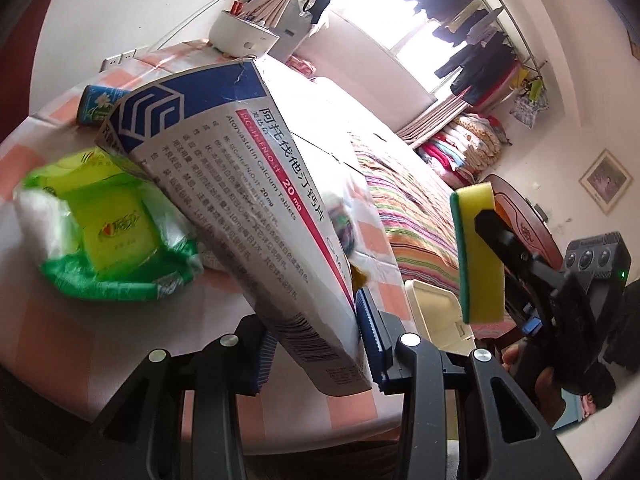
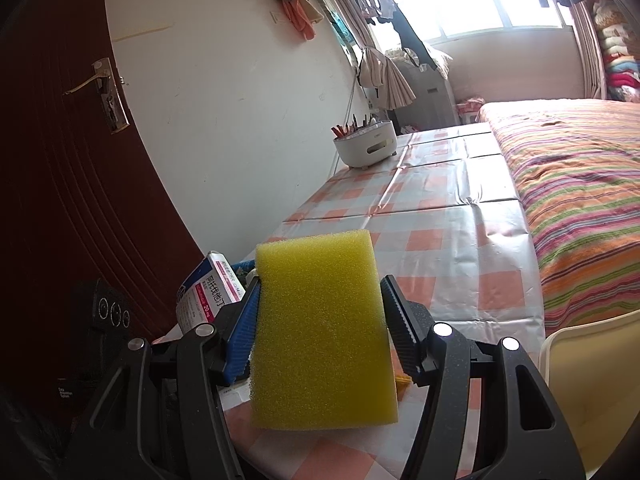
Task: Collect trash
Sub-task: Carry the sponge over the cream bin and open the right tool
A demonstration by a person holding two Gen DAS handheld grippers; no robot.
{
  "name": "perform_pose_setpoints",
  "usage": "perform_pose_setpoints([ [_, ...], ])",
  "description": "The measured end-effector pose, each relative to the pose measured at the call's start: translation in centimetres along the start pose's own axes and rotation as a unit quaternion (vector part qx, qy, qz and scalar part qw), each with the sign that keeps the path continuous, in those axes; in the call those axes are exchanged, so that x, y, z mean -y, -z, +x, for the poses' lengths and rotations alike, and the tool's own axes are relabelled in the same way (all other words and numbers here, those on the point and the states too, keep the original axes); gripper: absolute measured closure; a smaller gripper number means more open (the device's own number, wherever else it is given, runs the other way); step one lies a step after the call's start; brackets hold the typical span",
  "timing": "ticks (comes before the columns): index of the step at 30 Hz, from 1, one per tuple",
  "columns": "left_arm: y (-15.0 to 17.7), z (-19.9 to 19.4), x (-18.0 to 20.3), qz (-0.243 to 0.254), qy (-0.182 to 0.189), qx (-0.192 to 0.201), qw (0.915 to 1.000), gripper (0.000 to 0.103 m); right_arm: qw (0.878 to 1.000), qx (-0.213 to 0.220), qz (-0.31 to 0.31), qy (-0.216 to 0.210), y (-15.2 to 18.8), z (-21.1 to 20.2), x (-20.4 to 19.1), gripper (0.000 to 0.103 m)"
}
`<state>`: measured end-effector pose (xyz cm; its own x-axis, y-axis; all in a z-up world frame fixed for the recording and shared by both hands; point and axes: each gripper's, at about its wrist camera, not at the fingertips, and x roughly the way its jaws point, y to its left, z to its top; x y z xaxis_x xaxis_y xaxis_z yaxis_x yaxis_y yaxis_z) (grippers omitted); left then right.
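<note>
My left gripper [image 1: 316,344] is shut on a white and blue medicine box [image 1: 240,208] and holds it tilted above the checked table [image 1: 52,320]. The box also shows in the right wrist view [image 2: 208,292]. My right gripper [image 2: 320,320] is shut on a yellow sponge [image 2: 320,332] with a green scouring side. The sponge also shows in the left wrist view [image 1: 478,256], held in the air to the right of the table. A green tissue pack [image 1: 112,236] lies on the table to the left of the box.
A blue can [image 1: 96,104] lies at the table's far left. A white pen holder [image 2: 366,146] stands at the table's far end by the wall. A cream bin [image 2: 592,392] stands at the table's right side, beside a striped bed [image 2: 580,184]. A dark door [image 2: 60,160] is on the left.
</note>
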<state>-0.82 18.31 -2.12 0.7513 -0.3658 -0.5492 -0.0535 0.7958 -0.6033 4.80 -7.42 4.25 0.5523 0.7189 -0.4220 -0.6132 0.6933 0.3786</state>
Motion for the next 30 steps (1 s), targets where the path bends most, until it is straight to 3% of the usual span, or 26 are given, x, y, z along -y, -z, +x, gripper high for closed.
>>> perform_pose_setpoints([
  [9,-2.0,0.7,-0.3,-0.005,-0.009,0.038,0.9992,0.066,1.0,-0.002,0.004,0.012,0.5,-0.2,0.9,0.045],
  [19,-1.2,1.9,3.6,0.064,0.004,0.039,0.9972,0.066,0.999,0.015,0.021,0.04,0.8,-1.9,3.1,0.045],
  [30,-0.1,3.2,9.0,0.14,0.035,0.034,0.9889,0.066,0.99,0.052,0.068,0.108,1.7,-6.3,8.0,0.045],
])
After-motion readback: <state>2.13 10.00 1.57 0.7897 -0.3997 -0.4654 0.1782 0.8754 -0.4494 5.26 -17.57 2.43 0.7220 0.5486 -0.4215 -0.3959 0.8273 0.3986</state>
